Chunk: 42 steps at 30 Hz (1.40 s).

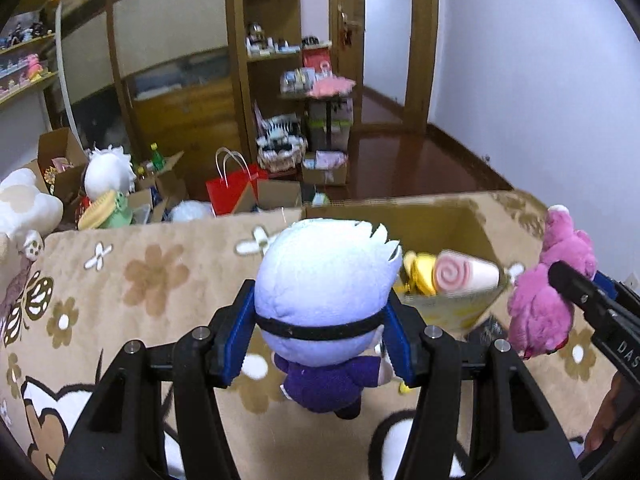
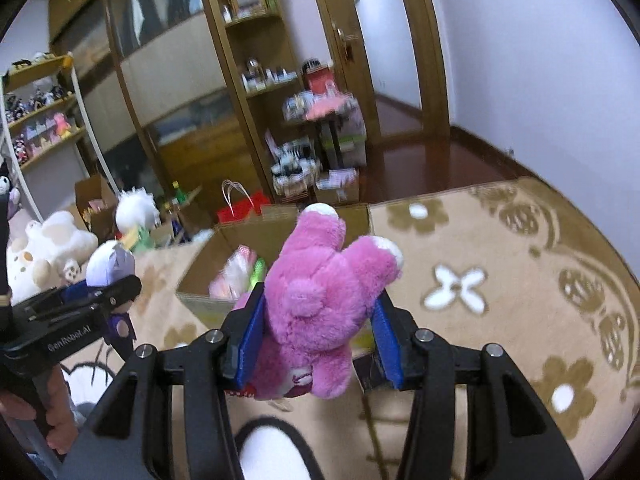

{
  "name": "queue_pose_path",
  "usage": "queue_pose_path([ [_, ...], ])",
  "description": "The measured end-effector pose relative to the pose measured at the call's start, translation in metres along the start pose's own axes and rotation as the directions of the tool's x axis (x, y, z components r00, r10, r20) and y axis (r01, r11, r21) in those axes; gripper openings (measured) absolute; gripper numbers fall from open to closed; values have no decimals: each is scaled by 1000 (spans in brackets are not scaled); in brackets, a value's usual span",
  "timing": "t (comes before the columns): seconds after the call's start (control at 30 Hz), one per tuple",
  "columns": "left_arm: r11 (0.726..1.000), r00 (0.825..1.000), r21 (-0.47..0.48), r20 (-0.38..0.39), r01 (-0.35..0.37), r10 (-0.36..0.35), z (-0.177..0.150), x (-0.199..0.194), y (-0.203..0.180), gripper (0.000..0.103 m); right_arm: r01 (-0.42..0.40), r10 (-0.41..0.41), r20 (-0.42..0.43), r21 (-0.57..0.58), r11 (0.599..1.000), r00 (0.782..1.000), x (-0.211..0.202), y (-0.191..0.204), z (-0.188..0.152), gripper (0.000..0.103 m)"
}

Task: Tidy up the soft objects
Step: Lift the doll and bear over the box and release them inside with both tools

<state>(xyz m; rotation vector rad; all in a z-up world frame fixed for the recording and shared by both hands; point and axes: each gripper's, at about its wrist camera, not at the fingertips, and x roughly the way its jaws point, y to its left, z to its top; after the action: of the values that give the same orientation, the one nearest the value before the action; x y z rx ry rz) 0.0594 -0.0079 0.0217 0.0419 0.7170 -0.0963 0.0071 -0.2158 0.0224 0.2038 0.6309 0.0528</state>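
Trouble would likely come from collision: both grippers hover close together near the cardboard box, each clamping a toy. The left gripper squeezes the white-haired doll by its head, just short of the box's near left corner; the right gripper pinches the pink bear over the near edge. Soft bodies could slip or catch the flaps. Blanket right of the box lies free.
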Motion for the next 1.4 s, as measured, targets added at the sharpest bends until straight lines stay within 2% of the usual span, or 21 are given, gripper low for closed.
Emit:
queue_pose_path([
  [0.23, 1000, 993, -3, 117, -13, 14, 30, -8, 4, 57, -29, 32, 84, -29, 999, 996, -13, 15, 36, 53],
  [0.57, 997, 983, 50, 179, -51, 42, 56, 1, -11, 57, -36, 47, 155, -77, 996, 987, -10, 29, 66, 53],
  [0.8, 998, 988, 60, 152, -14, 5, 64, 15, -16, 57, -20, 34, 134, -110, 994, 990, 10, 25, 66, 53],
  [1.03, 998, 994, 60, 112, -9, 2, 65, 39, -17, 57, -1, 15, 99, -132, 991, 995, 36, 24, 65, 53],
  [1.4, 999, 999, 44, 34, 12, -13, 52, 80, -15, 57, -34, 35, 13, -110, 993, 999, 81, 11, 54, 54],
])
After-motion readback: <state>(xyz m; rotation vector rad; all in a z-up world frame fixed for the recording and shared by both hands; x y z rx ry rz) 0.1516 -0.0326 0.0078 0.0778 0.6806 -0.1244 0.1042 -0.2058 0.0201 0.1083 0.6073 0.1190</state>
